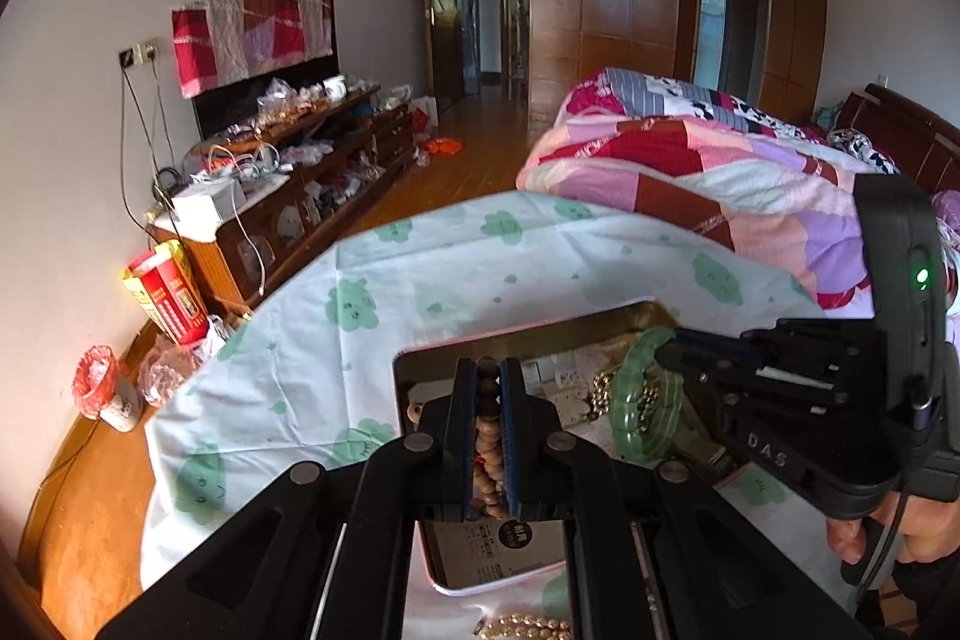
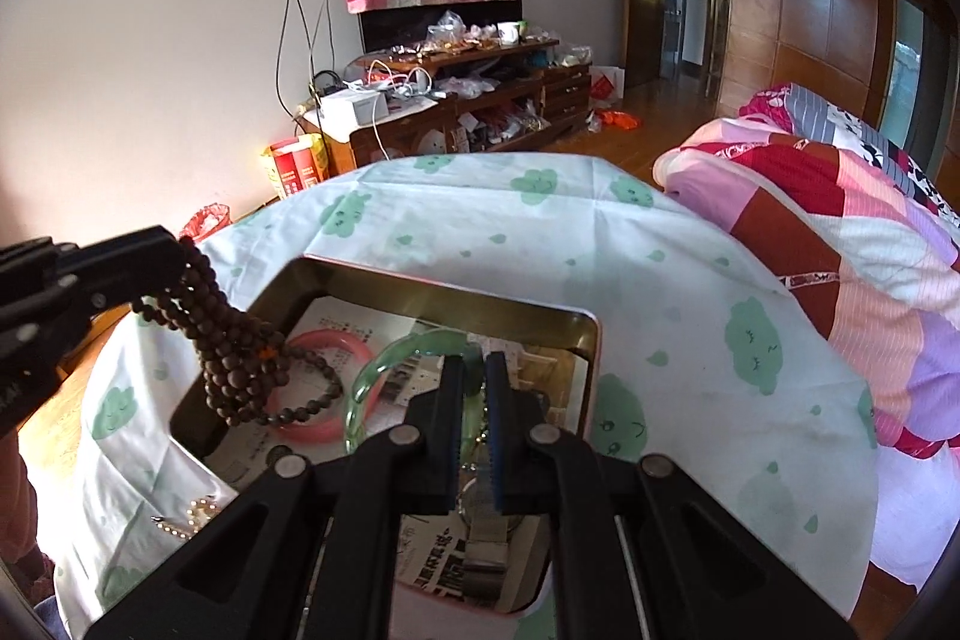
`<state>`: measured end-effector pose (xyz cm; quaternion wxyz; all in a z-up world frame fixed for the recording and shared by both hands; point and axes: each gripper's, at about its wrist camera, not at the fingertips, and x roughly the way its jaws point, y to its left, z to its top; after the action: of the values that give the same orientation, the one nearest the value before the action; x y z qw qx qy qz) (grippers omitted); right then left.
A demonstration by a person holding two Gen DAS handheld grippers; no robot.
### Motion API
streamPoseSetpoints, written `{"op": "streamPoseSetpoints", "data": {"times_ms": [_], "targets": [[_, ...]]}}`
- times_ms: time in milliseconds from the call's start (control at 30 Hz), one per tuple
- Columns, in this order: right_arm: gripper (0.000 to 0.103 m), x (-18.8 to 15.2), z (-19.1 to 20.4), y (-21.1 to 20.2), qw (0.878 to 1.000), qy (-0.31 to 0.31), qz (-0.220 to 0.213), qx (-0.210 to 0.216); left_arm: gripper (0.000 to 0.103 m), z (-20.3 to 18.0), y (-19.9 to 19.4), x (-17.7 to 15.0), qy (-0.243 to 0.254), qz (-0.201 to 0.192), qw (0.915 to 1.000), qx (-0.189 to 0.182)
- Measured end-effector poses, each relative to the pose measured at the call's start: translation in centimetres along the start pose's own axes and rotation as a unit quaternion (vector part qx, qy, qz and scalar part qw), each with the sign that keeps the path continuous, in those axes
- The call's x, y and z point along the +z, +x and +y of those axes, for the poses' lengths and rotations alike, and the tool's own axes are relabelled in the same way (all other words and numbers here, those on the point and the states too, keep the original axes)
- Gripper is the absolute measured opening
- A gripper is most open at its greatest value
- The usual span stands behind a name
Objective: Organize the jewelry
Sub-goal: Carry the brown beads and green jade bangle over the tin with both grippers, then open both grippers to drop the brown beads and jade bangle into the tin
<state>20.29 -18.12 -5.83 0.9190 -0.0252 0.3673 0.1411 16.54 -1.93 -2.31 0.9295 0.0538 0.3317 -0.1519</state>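
Note:
My left gripper (image 1: 489,370) is shut on a brown wooden bead string (image 1: 487,445), which hangs over the open metal tin (image 1: 540,325). In the right wrist view the left gripper (image 2: 171,244) shows at the left, beads (image 2: 234,352) dangling above the tin (image 2: 591,340). My right gripper (image 2: 474,361) is shut on a green jade bangle (image 2: 366,382) and holds it upright over the tin; the bangle also shows in the left wrist view (image 1: 645,400). A pink bangle (image 2: 312,430) lies in the tin. A gold bead chain (image 1: 528,625) lies on the cloth outside it.
The tin rests on a table with a white cloth printed with green clouds (image 2: 540,220). A bed with a patchwork quilt (image 2: 840,232) stands to the right. A cluttered TV cabinet (image 2: 456,100) lines the far wall. A watch (image 2: 483,538) lies in the tin.

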Motion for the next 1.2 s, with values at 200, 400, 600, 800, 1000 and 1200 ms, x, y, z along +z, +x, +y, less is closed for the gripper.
{"op": "streamPoseSetpoints", "data": {"times_ms": [200, 400, 600, 800, 1000, 1200], "targets": [[0.051, -0.8, -0.6, 0.6, 1.000, 0.003, 0.002, -0.012, 0.042, -0.2, 0.8, -1.1, 0.006, 0.017, 0.9991, 0.038], [0.064, -2.5, -1.1, -1.1, 0.999, 0.002, -0.005, -0.032, 0.071, 0.9, -2.6, -3.4, -0.016, -0.019, 0.9978, 0.061], [0.064, -6.0, -1.7, -4.9, 0.999, 0.020, -0.010, -0.034, 0.071, 1.2, -4.9, -7.7, -0.038, -0.003, 0.9960, 0.081], [0.064, -10.2, -0.7, -6.2, 0.999, 0.018, 0.028, -0.022, 0.071, -0.7, -4.6, -11.1, -0.014, 0.023, 0.9953, 0.093], [0.058, -12.0, 0.7, -5.8, 0.998, 0.002, 0.054, -0.013, 0.071, -2.0, -3.4, -11.9, 0.010, 0.035, 0.9957, 0.085], [0.057, -12.7, 1.2, -5.8, 0.998, 0.004, 0.061, 0.000, 0.071, -1.5, -2.5, -12.5, -0.011, 0.059, 0.9963, 0.061]]}}
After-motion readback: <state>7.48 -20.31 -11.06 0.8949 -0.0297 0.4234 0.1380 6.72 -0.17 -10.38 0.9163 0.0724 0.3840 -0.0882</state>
